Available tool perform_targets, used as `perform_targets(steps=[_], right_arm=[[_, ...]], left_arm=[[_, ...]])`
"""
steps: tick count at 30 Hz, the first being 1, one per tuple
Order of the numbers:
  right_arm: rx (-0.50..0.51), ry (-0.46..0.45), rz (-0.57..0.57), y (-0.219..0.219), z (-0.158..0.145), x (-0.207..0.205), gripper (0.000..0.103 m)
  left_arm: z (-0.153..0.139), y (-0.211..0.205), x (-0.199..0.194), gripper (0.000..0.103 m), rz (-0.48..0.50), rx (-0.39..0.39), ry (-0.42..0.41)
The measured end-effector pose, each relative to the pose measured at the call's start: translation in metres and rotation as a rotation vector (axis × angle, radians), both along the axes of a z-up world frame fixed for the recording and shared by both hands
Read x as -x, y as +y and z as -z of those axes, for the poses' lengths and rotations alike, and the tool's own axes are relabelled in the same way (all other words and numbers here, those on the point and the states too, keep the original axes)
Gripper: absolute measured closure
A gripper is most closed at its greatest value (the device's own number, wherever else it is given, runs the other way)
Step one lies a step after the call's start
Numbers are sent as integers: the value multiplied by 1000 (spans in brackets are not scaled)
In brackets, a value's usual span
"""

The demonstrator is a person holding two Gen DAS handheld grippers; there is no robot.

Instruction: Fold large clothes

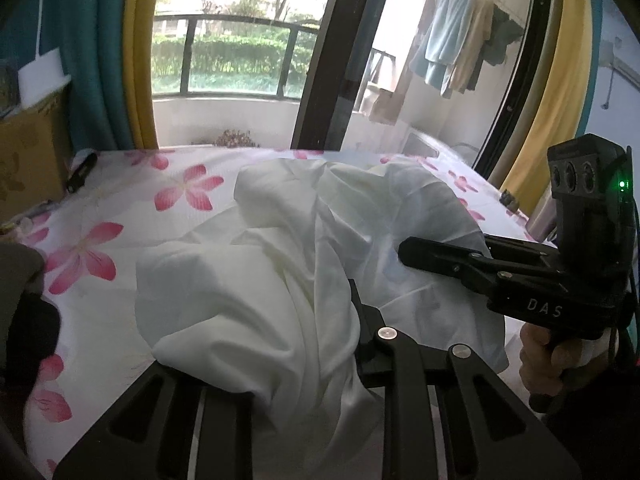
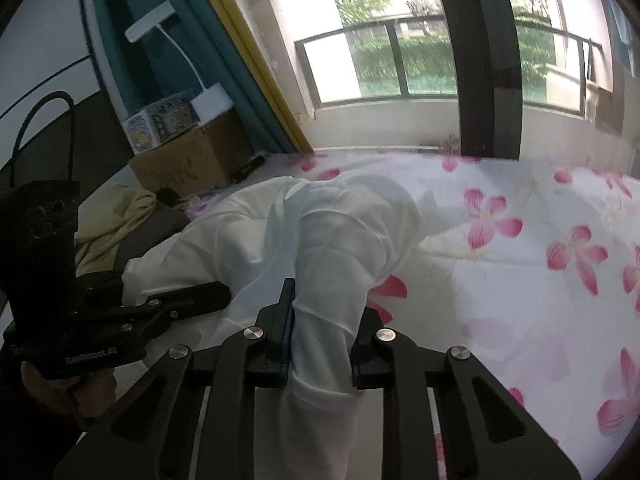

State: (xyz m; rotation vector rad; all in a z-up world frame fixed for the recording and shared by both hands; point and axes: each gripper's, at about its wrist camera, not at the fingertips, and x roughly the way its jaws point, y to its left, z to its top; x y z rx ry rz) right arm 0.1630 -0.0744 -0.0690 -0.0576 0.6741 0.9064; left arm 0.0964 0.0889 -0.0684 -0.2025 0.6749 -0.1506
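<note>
Both the left gripper (image 1: 320,344) and the right gripper (image 2: 324,344) are clamped on the white garment (image 1: 248,280), which lies bunched near the bed's (image 2: 520,320) near edge, probably so it can be spread flat for folding.

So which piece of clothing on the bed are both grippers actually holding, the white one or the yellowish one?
The white garment: it is bunched between both the right gripper and left gripper. The yellowish garment lies untouched near the cardboard box.

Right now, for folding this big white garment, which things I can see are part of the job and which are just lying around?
Part of the job:
- white garment, bunched on the floral sheet
- left gripper, clamped on it
- right gripper, clamped on it

Just lying about:
- cardboard box
- yellow-green cloth
- clothes hanging outside
</note>
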Motion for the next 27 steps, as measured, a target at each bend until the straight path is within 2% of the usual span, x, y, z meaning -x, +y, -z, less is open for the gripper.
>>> perform_targets(steps=[7,16,22,27], right_arm=[[-10,-66,-24,5,-21,7,84],[-13,-180,-87,37,-60,14,85],[-36,-240,-139,69,-81,16,85],[-94,-273,-191,99,-99,20,85]], left_arm=[[-16,6,5,79,-18,-12,-52],[-43,35,18,79,-76,-16,-145],[-69,63,29,79,-129,-63,-209],[-94,89,39,78,-170,-126,-242]])
